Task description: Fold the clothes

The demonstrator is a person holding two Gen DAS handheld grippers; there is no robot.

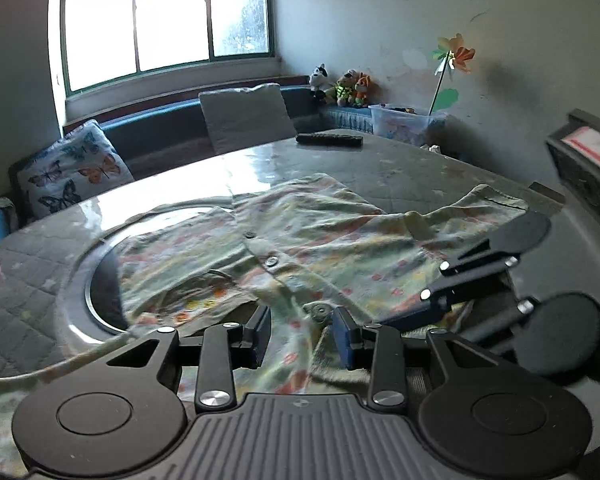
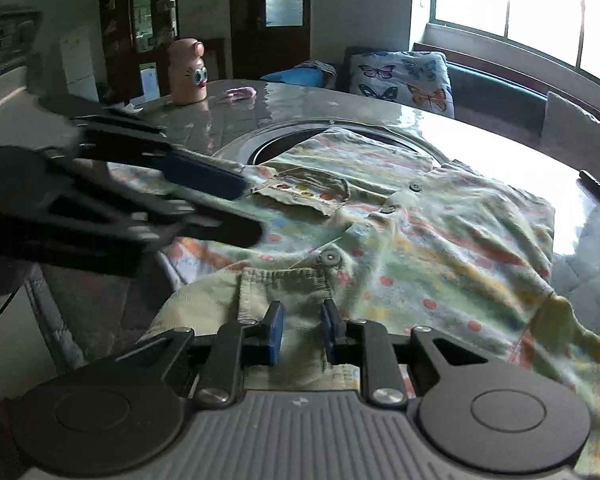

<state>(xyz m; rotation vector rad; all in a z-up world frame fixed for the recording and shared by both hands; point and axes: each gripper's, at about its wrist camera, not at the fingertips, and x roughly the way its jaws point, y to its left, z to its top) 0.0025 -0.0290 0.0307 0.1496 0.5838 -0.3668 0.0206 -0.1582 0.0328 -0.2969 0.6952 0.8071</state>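
A pale green patterned button shirt (image 1: pixel 300 248) lies spread face up on the round table (image 1: pixel 400 168); it also shows in the right wrist view (image 2: pixel 440 232). My left gripper (image 1: pixel 302 334) is open, its blue pads either side of the shirt's near edge by a button. My right gripper (image 2: pixel 302 334) is open, its pads astride the shirt's near hem. Each gripper shows in the other's view: the right one (image 1: pixel 460 280) at the shirt's right side, the left one (image 2: pixel 204 184) over the shirt's left part.
A round metal-rimmed recess (image 1: pixel 100 292) sits in the table under the shirt's far part. A remote (image 1: pixel 329 139) lies at the table's far side. A pink figurine (image 2: pixel 187 72) and a pink cloth (image 2: pixel 241 93) are on the table. Cushions (image 1: pixel 72 168) line the window bench.
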